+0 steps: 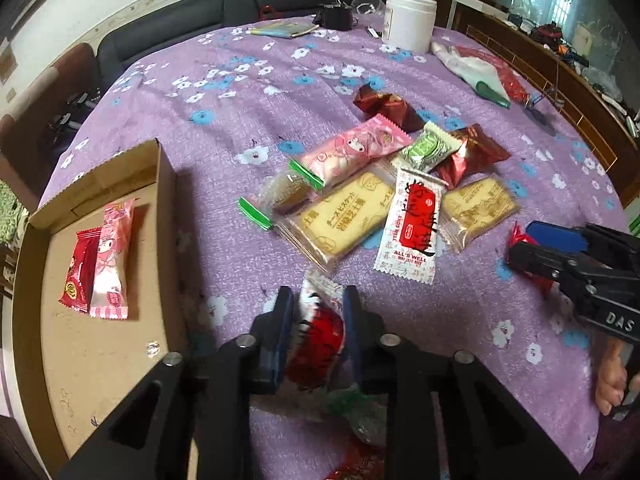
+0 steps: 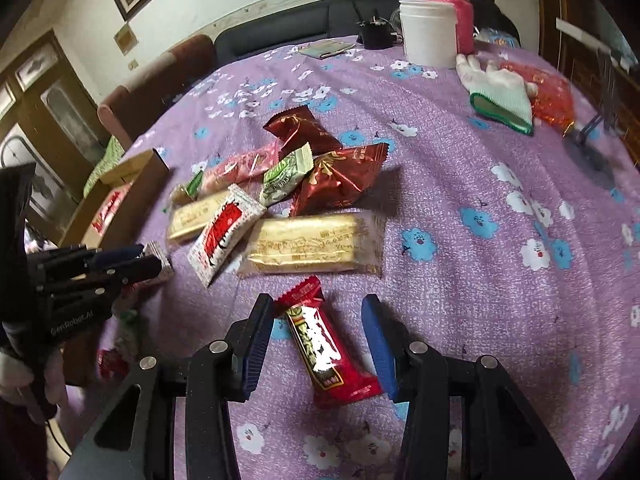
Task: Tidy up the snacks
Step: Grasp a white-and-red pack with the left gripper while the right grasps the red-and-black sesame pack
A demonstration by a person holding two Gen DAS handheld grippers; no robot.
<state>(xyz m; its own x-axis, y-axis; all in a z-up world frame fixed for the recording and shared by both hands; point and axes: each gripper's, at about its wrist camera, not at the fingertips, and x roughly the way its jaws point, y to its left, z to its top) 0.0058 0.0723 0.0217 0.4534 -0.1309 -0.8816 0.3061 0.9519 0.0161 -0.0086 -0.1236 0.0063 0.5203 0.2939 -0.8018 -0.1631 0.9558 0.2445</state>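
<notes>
My left gripper [image 1: 318, 312] is shut on a white and red snack packet [image 1: 318, 332] just above the purple cloth, right of the cardboard box [image 1: 166, 208]. The box holds a red packet [image 1: 80, 272] and a pink packet [image 1: 112, 256]. A pile of snacks lies mid-table: a pink packet [image 1: 352, 148], two cheese biscuit packs [image 1: 340, 216], a white and red packet [image 1: 414, 224], a green one [image 1: 428, 148], dark red ones [image 1: 468, 156]. My right gripper [image 2: 318, 320] is open, its fingers on either side of a red snack bar [image 2: 324, 344] lying on the cloth.
At the far edge stand a white jar [image 1: 408, 20], a pink bottle [image 2: 452, 12] and a small dark object [image 1: 336, 16]. A white glove [image 2: 500, 88] and red bag [image 2: 552, 96] lie at the right. A notebook [image 1: 284, 30] lies far back. A sofa is beyond.
</notes>
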